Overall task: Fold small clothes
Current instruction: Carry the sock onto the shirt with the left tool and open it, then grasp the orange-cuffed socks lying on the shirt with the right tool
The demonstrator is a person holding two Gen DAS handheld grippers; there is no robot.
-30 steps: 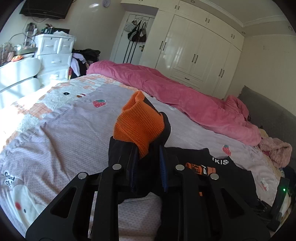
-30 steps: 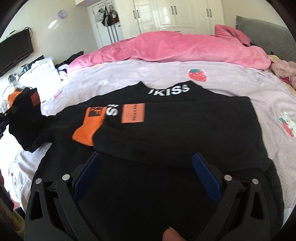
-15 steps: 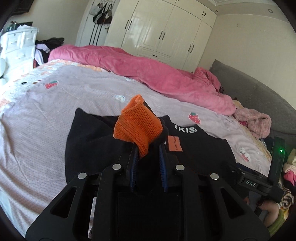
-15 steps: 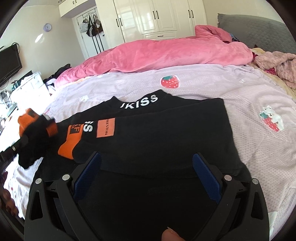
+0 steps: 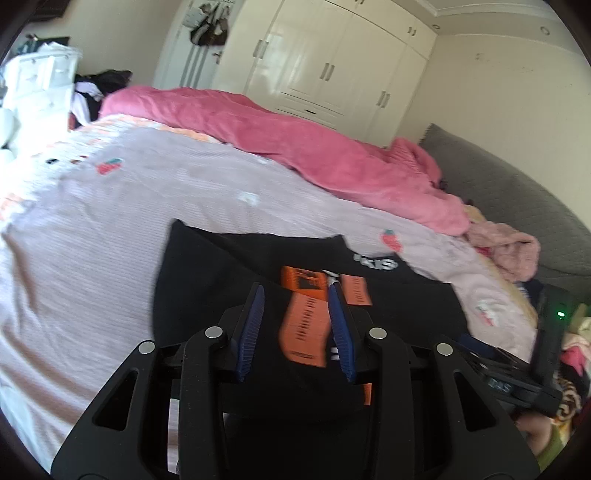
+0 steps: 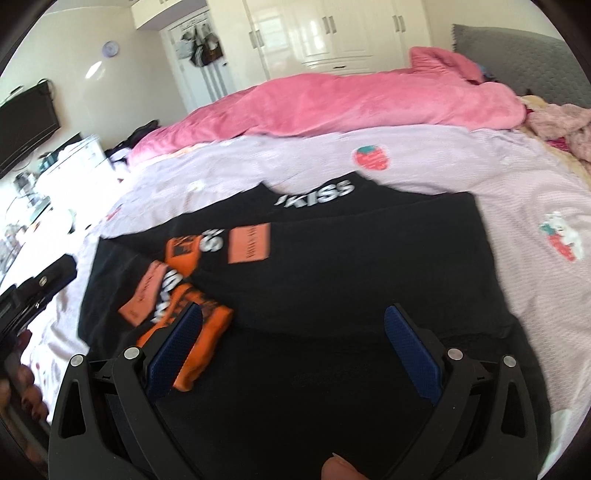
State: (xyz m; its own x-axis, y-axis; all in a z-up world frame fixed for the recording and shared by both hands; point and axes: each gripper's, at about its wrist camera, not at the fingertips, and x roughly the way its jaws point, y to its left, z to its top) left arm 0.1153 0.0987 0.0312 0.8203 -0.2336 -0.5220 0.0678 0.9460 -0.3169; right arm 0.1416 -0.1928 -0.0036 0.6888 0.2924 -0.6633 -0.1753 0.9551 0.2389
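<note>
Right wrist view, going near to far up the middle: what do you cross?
right gripper → black top → white KISS lettering → lilac bedsheet → pink duvet → white wardrobe

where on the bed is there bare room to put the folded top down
Bare sheet lies left of the black top, up to the pink duvet. Another patch lies right of the top around the strawberry print, short of the pink fleece heap. The top's middle is crowded with both orange cuffs.
</note>
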